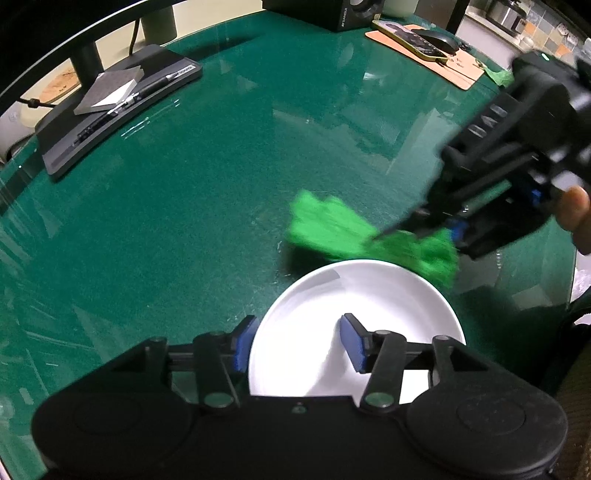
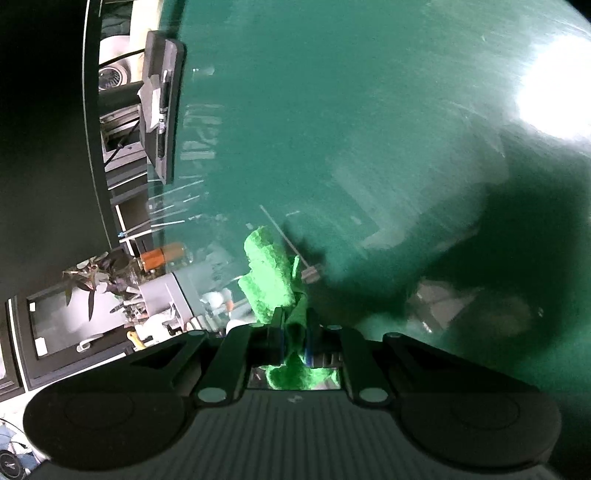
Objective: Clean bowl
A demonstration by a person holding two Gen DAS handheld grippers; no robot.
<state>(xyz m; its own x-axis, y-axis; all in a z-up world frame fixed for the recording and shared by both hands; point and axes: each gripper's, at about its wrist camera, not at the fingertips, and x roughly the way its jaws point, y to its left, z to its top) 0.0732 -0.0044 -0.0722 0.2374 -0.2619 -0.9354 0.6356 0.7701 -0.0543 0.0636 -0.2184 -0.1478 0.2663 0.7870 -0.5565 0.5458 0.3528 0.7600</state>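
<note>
A white bowl [image 1: 332,302] sits on the green table [image 1: 221,184], close below my left gripper [image 1: 297,343]. That gripper is open and straddles the bowl's near-left rim: one blue pad is outside it, the other hangs over the inside, clear of the wall. My right gripper [image 1: 406,229] comes in from the right, just beyond the bowl's far rim. It is shut on a bright green cloth [image 1: 332,229], which is blurred and hangs partly over that rim. In the right wrist view the cloth [image 2: 269,280] sticks out past the closed right gripper [image 2: 295,332]. The bowl is not visible there.
A black monitor stand base [image 1: 122,107] holding a notepad and pens lies at the far left. At the far right, a phone [image 1: 410,37] and a mouse [image 1: 439,38] rest on an orange mat [image 1: 461,70]. A speaker [image 1: 332,14] stands at the back. A person's finger [image 1: 574,214] shows on the right gripper's handle.
</note>
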